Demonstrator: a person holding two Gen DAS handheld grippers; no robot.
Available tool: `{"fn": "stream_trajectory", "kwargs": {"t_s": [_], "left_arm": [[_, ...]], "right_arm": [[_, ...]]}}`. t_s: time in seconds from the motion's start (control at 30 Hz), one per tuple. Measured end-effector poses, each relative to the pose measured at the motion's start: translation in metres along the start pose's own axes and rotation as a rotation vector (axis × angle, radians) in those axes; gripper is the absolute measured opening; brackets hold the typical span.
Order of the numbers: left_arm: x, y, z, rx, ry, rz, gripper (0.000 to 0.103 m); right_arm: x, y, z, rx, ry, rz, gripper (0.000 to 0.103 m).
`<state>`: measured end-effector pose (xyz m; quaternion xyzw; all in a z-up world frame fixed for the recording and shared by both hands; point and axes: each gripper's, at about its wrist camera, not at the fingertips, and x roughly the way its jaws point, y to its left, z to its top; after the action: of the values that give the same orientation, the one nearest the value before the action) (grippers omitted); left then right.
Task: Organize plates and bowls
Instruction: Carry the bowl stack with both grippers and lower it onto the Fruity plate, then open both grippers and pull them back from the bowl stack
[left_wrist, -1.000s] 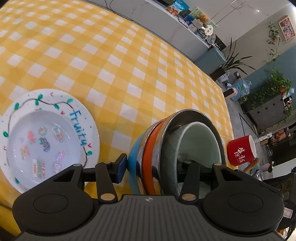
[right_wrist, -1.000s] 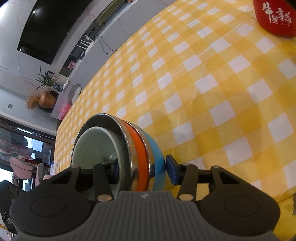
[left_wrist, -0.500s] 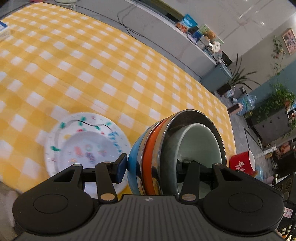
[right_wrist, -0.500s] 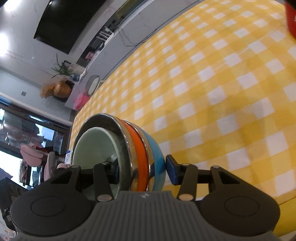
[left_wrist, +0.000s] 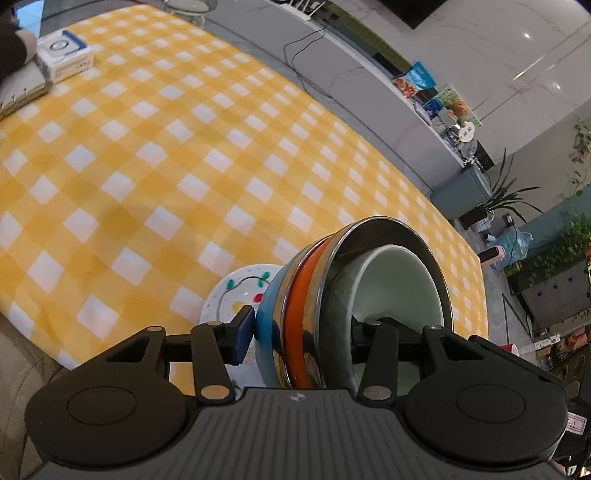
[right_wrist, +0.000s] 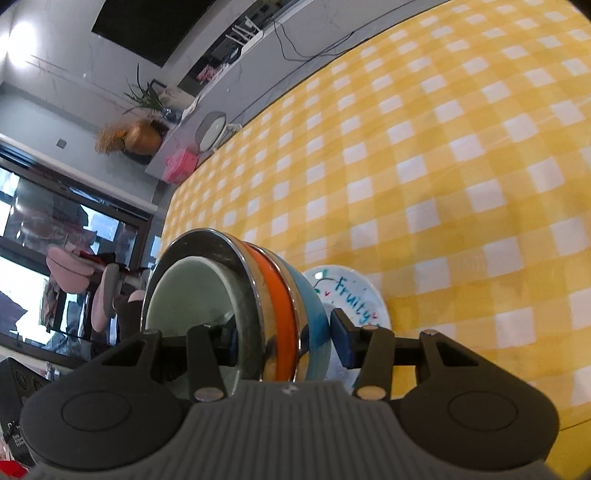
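A nested stack of blue, orange, steel and pale-green bowls (left_wrist: 314, 295) is clamped by the left gripper (left_wrist: 303, 332) and right gripper (right_wrist: 284, 339) above a white decorated plate (right_wrist: 351, 295) on the yellow-checked tabletop (left_wrist: 147, 155).

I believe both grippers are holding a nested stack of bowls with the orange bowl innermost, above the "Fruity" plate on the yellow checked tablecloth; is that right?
Not quite: the innermost bowl is the pale green bowl, as the left wrist view shows. The orange bowl sits further out in the stack. The rest holds: left gripper and right gripper grip the stack above the plate on the tablecloth.
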<state>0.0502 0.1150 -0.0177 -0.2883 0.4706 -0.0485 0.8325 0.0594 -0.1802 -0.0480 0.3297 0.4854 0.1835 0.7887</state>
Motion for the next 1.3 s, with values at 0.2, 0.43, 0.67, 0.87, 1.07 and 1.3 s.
{"fn": "stream_trajectory", "kwargs": {"t_s": [0.2,0.43,0.67,0.87,1.07,1.3], "left_arm": [[0.013,0.015,-0.002,-0.024,0.047,0.007,0.052],[0.02,0.024,-0.006,-0.039,0.08,0.024,0.051],[0.026,0.025,-0.004,-0.04,0.068,0.014,0.052],[0.03,0.024,-0.003,-0.044,0.068,0.001,0.052],[0.032,0.023,-0.002,-0.04,0.067,0.01,0.052],[0.023,0.017,-0.002,-0.003,-0.007,0.018,0.051]], "right_arm": [[0.015,-0.003,-0.002,0.008,0.036,-0.04,0.047],[0.025,-0.016,-0.009,0.029,0.067,-0.054,0.047],[0.029,-0.02,-0.008,0.031,0.06,-0.062,0.047],[0.027,-0.02,-0.001,0.015,0.042,-0.071,0.047],[0.028,-0.017,-0.002,0.018,0.038,-0.075,0.048],[0.028,-0.016,-0.001,0.032,0.021,-0.056,0.059]]}}
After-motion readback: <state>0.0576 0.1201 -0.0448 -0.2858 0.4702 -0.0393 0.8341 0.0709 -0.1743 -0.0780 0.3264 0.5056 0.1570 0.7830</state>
